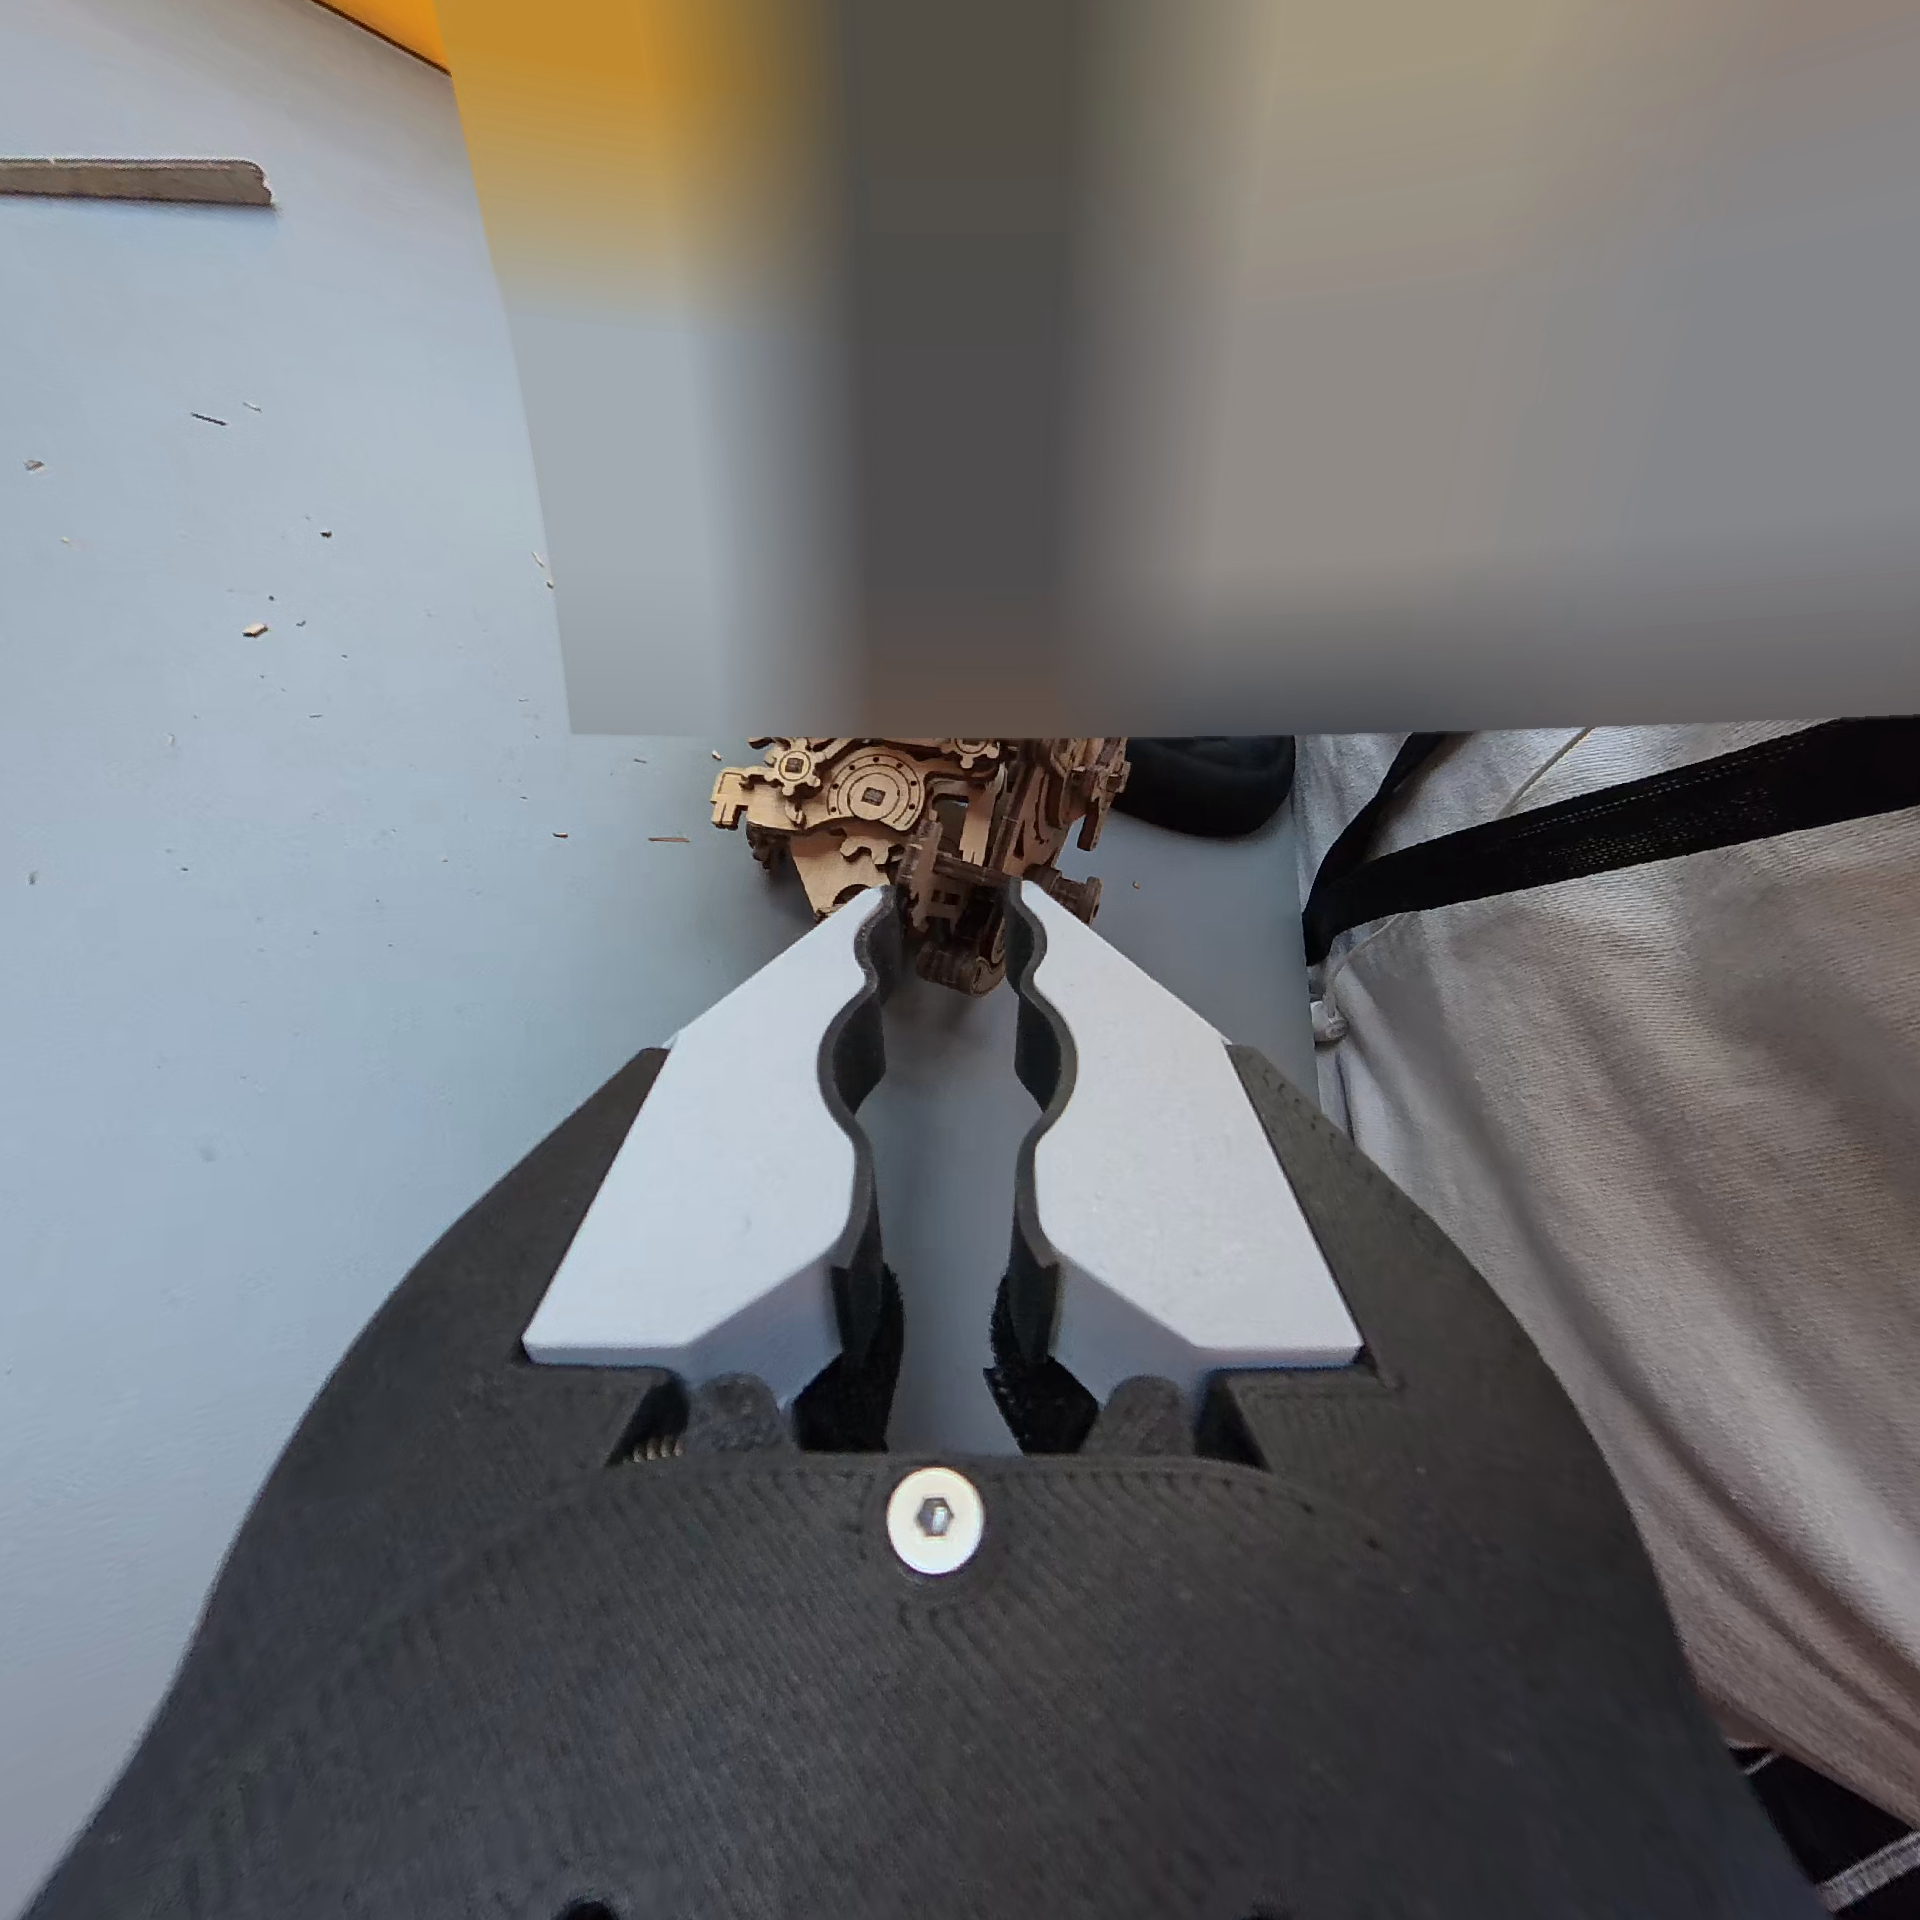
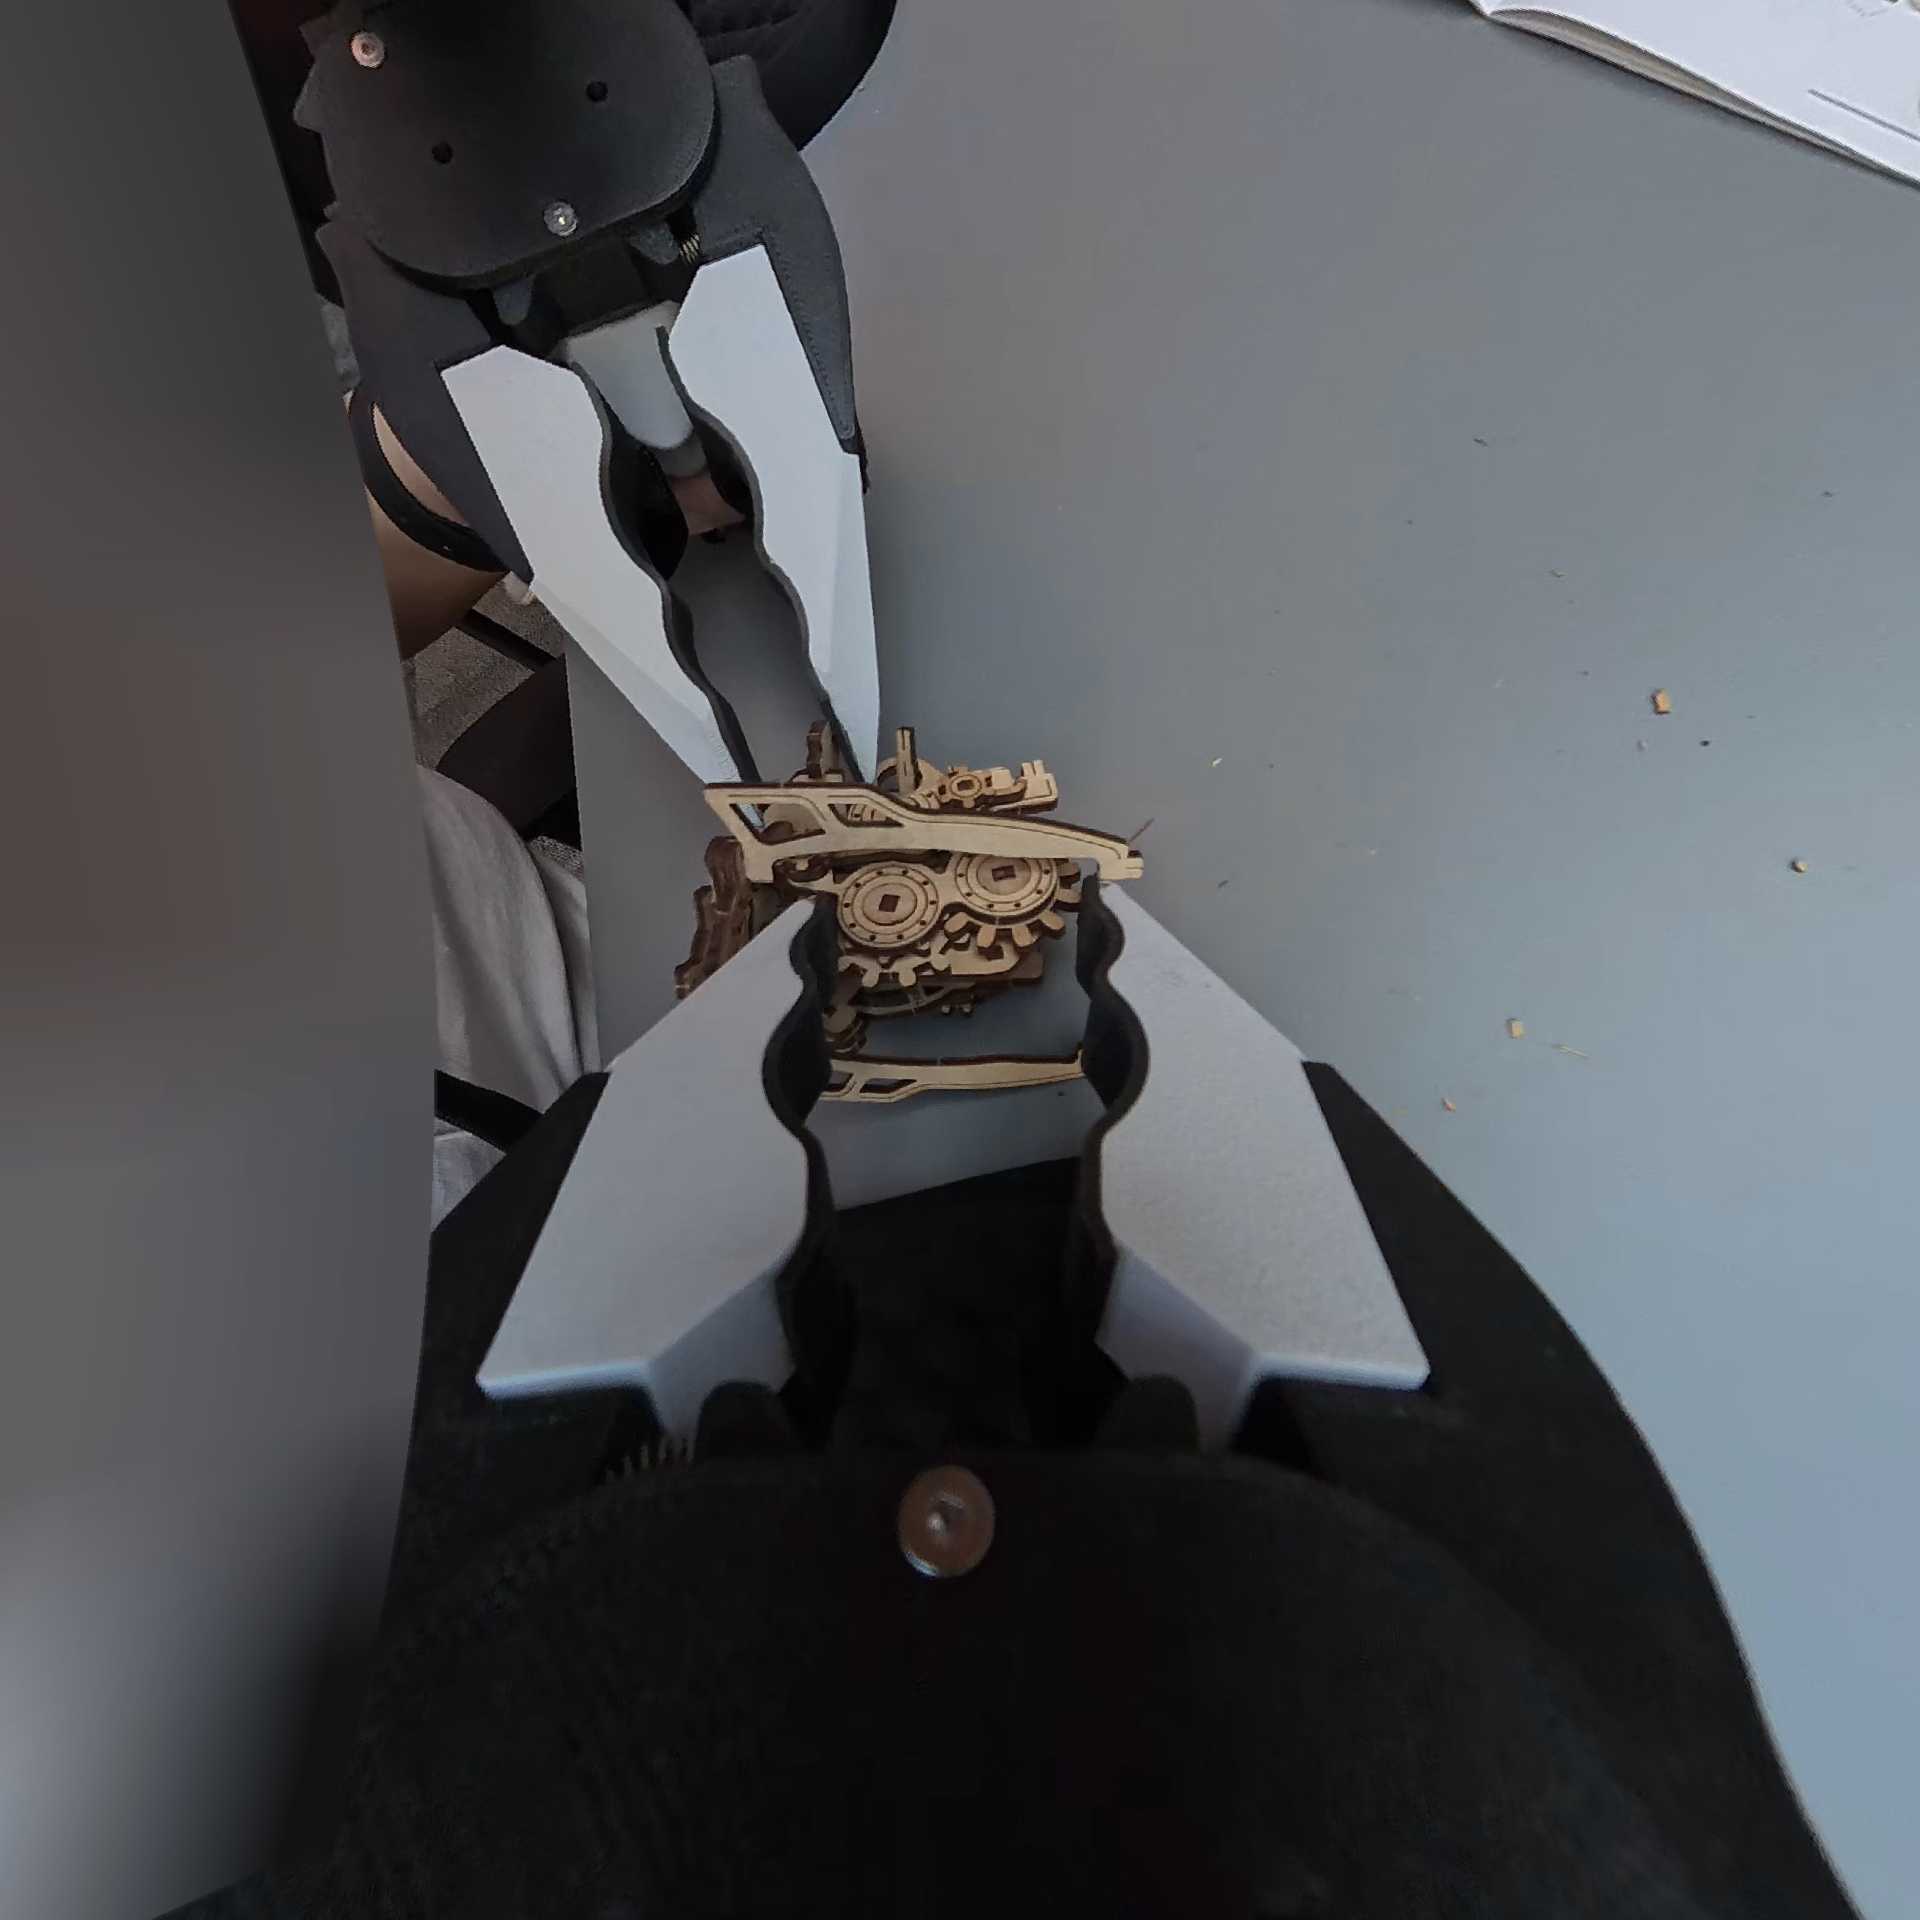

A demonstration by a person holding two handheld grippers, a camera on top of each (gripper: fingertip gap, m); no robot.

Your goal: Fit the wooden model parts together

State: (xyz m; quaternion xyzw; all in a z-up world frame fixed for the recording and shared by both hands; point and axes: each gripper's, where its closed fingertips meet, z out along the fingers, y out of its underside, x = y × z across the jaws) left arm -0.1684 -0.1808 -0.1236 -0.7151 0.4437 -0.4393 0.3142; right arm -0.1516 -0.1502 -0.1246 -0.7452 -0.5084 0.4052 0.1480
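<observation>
A wooden gear model [image 2: 935,914] rests on the grey table [image 2: 1455,623], with a pale car-shaped side panel [image 2: 914,831] across its top. My left gripper [image 2: 800,764] comes in from the far side and is shut on the model's rear end; in the left wrist view the model [image 1: 883,800] sits between its close-set tips [image 1: 954,902]. My right gripper [image 2: 948,906] has its fingers wide apart on either side of the gears. A second pale panel [image 2: 956,1070] shows lower down between these fingers. I cannot tell whether the pads touch it.
A white booklet [image 2: 1714,73] lies at the far right of the table. A dark strip [image 1: 135,182] lies far left. Small wood chips [image 2: 1660,702] are scattered on the table. A person's light clothing with a black strap [image 1: 1610,831] is close behind the table edge. Spacing between my two grippers at the tips: around 4 cm.
</observation>
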